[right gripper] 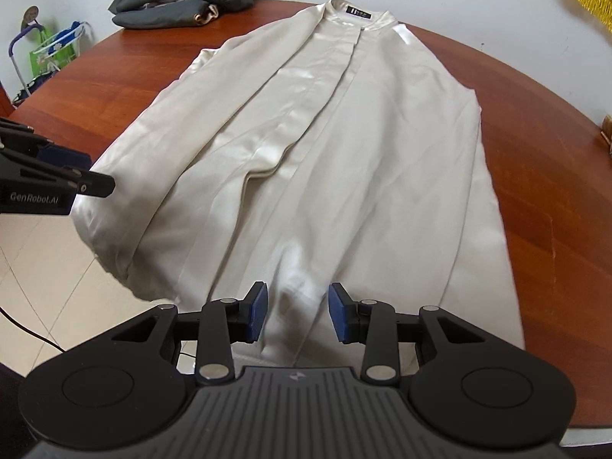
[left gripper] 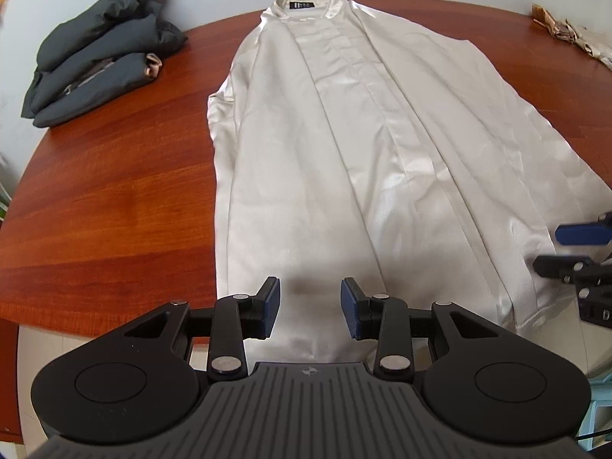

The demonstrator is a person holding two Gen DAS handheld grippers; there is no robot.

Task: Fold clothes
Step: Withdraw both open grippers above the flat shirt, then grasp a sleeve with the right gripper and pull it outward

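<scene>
A cream satin shirt [left gripper: 363,153] lies spread flat on the round wooden table [left gripper: 114,191], collar and dark label at the far end. Its hem hangs over the near edge. My left gripper [left gripper: 310,308] hovers over the hem's left part, jaws apart, with cloth showing below the gap and nothing pinched. In the right wrist view the same shirt [right gripper: 325,153] shows a fold along its left side. My right gripper [right gripper: 298,311] stands open above the hem's middle. Each gripper shows at the edge of the other's view: the right gripper [left gripper: 573,248] and the left gripper [right gripper: 76,176].
A pile of dark grey folded clothes [left gripper: 103,49] sits at the table's far left. A crumpled beige item [left gripper: 573,34] lies at the far right edge. Beyond the table stand a rack with a green bag [right gripper: 49,53] and tiled floor [right gripper: 38,287].
</scene>
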